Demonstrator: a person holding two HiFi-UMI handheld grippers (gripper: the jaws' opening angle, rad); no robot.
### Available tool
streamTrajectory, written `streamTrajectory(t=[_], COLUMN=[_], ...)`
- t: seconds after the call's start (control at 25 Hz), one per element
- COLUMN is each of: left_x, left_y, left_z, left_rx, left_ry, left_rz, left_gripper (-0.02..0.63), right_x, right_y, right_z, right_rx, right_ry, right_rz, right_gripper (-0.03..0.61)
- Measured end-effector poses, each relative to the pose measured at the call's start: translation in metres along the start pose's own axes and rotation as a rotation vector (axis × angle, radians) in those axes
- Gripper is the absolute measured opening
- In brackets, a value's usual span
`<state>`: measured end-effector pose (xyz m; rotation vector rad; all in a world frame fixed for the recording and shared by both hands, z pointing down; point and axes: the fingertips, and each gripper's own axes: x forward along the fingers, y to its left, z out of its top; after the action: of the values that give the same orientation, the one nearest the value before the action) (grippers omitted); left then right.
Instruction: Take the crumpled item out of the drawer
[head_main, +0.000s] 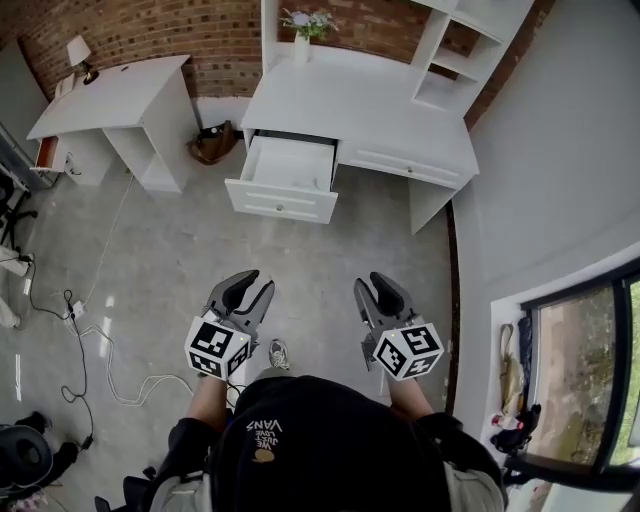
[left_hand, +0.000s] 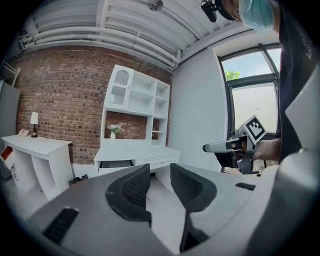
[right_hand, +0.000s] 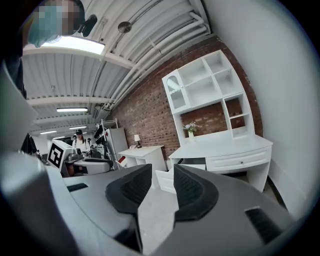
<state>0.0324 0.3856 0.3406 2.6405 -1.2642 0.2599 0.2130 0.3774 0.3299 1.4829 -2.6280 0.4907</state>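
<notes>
The white desk (head_main: 380, 110) with a shelf unit stands across the grey floor, its left drawer (head_main: 290, 165) pulled open. The inside of the drawer looks pale, and no crumpled item can be made out from this distance. My left gripper (head_main: 256, 282) and right gripper (head_main: 372, 282) are held side by side in front of me, well short of the desk. Both point toward it, open and empty. In the left gripper view the left gripper (left_hand: 160, 175) frames the drawer (left_hand: 116, 164). In the right gripper view the right gripper (right_hand: 162, 175) frames the drawer (right_hand: 164, 180).
A second white desk (head_main: 110, 100) with a lamp (head_main: 80, 52) stands at the far left. A brown bag (head_main: 213, 143) lies on the floor between the desks. Cables (head_main: 95, 350) trail at the left. A vase of flowers (head_main: 305, 28) tops the main desk. A window (head_main: 575, 370) is at the right.
</notes>
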Motion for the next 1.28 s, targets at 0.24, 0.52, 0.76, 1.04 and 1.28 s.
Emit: streamTrajectory(t=[0.24, 0.52, 0.76, 1.04, 1.28], left_x=[0.023, 0.047, 0.075, 0.118, 0.171], left_y=[0.068, 0.116, 0.138, 0.171, 0.197], left_z=[0.006, 0.012, 0.01, 0.016, 0.041], left_rx=[0.005, 0.021, -0.001, -0.028, -0.036], left_ry=[0.006, 0.026, 0.037, 0.023, 0.01], left_rz=[-0.03, -0.068, -0.057, 0.011, 0.071], left_gripper=[0.107, 0.107, 0.107, 0.107, 0.107], right_x=[0.066, 0.118, 0.154, 0.22, 0.274], right_y=[0.004, 0.002, -0.021, -0.055, -0.099], right_z=[0.008, 0.014, 0.014, 0.022, 0.039], right_rx=[0.007, 0.015, 0.022, -0.009, -0.047], right_ry=[-0.001, 0.009, 0.037, 0.092, 0.148], right_rz=[-0.034, -0.057, -0.046, 0.054, 0.132], right_gripper=[0.112, 0.112, 0.112, 0.112, 0.112])
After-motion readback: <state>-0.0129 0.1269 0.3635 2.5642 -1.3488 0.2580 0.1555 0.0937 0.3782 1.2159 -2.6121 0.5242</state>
